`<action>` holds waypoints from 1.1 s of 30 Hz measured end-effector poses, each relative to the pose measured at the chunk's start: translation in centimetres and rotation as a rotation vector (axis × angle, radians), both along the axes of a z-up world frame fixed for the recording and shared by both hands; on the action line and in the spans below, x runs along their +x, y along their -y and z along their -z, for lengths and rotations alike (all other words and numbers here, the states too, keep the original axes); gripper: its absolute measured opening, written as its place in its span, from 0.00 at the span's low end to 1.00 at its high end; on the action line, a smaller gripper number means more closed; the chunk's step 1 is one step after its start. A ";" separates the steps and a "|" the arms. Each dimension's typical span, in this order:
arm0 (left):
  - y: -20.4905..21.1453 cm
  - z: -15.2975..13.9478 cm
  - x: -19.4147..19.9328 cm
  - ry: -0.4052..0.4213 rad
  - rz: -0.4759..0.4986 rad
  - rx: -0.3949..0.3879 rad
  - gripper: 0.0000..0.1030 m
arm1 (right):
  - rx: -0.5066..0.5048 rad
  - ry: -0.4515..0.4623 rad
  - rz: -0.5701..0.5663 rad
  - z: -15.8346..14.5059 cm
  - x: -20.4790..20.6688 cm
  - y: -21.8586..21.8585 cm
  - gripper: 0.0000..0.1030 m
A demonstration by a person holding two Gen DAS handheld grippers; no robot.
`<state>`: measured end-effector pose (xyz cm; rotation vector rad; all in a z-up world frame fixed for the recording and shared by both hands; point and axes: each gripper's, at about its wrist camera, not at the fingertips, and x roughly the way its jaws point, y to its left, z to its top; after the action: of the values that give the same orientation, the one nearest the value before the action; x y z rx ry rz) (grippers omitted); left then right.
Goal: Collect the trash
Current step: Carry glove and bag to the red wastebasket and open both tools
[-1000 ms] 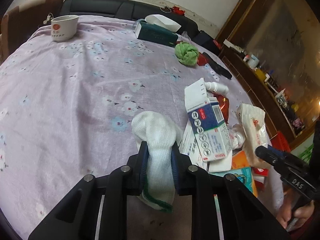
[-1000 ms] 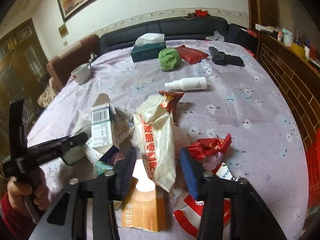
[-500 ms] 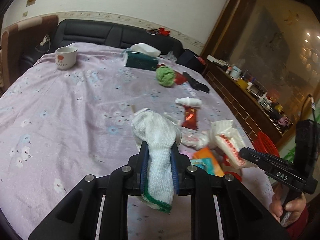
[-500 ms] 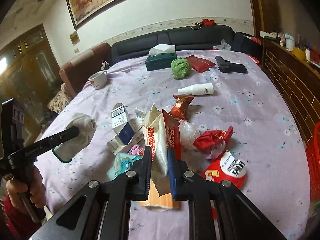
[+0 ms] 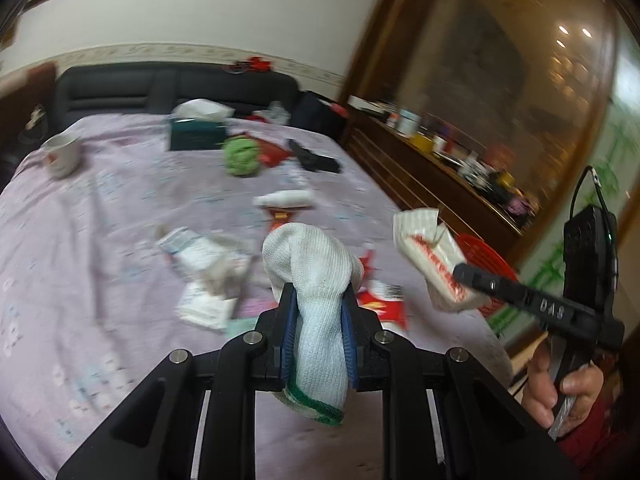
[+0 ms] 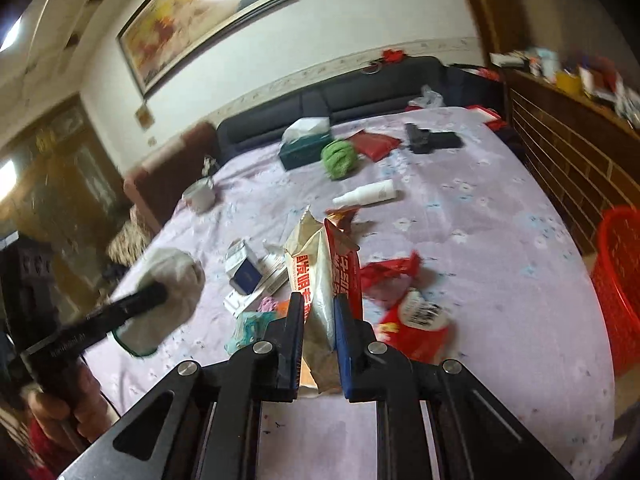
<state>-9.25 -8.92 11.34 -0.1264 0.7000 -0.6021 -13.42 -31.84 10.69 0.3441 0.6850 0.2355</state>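
Left gripper (image 5: 318, 300): jaws clamped on a white knit glove (image 5: 316, 280) with green cuff, held clear above the table. Right gripper (image 6: 319, 308): jaws pinched on a cream-and-red snack bag (image 6: 320, 280), also lifted. Table covered by a lilac floral cloth (image 5: 100, 240); boxes and red wrappers (image 6: 416, 320) are scattered mid-table, with a red basket (image 6: 618, 280) at the right edge. A second ago the bag lay unpinched between parted jaws; both items have since been raised.
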 end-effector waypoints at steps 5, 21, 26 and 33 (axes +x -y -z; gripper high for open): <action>6.9 -1.4 -0.7 0.006 0.146 -0.007 0.19 | 0.070 0.056 0.169 -1.5 -3.6 6.8 0.15; 32.8 -0.5 2.3 -0.102 0.459 -0.026 0.19 | 0.192 0.109 0.574 -2.5 -8.8 26.2 0.15; 37.8 1.5 3.3 -0.140 0.481 -0.016 0.38 | 0.199 0.075 0.625 -1.3 -8.2 29.6 0.15; 35.1 1.7 3.0 -0.115 0.438 -0.014 0.55 | 0.084 0.052 0.677 -0.2 -8.2 31.2 0.50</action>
<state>-6.20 -44.07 9.68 -0.0187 0.8424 -1.0252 -21.58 -63.01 10.90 0.6265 0.4757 -0.3705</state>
